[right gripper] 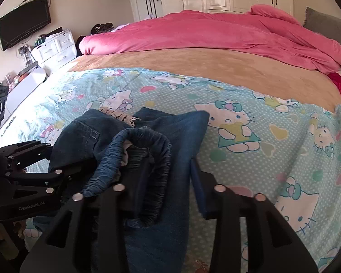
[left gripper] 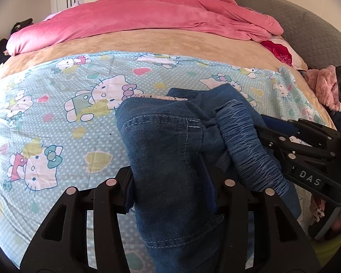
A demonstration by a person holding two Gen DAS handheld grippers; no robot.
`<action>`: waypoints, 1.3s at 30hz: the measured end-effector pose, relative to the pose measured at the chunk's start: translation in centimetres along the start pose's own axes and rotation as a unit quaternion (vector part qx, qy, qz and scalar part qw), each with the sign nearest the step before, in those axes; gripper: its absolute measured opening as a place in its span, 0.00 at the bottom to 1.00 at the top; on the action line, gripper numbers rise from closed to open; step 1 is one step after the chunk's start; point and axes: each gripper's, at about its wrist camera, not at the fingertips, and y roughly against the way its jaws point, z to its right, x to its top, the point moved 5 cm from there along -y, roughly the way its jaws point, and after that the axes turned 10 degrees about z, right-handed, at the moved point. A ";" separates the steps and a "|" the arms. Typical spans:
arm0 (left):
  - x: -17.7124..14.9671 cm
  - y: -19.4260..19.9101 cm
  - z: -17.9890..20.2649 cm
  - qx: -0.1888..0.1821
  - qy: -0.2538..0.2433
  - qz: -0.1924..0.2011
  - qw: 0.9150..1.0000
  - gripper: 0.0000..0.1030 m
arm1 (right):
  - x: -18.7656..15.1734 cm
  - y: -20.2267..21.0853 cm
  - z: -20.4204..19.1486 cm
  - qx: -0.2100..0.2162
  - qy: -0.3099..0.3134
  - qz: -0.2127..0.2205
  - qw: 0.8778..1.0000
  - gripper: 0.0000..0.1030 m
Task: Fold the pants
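A pair of dark blue denim pants (left gripper: 170,141) with an elastic waistband (left gripper: 250,150) is held up over a light blue cartoon-cat sheet (left gripper: 56,118). My left gripper (left gripper: 170,177) is shut on the pants near a back pocket. My right gripper (right gripper: 168,182) is shut on the pants (right gripper: 166,122) by the gathered waistband (right gripper: 156,159). The right gripper also shows in the left wrist view (left gripper: 302,141), close beside the waistband. The left gripper shows at the left of the right wrist view (right gripper: 45,157).
A pink duvet (left gripper: 147,18) is heaped at the far side of the bed on a tan blanket (left gripper: 170,43). A grey headboard (left gripper: 311,29) and pink plush item (left gripper: 325,84) lie right. Drawers (right gripper: 54,47) and a wall TV (right gripper: 25,22) stand left.
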 end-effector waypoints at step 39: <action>-0.5 10.0 0.2 0.039 0.003 0.061 0.997 0.91 | -0.5 12.2 1.0 -0.066 -0.027 0.097 0.993 0.96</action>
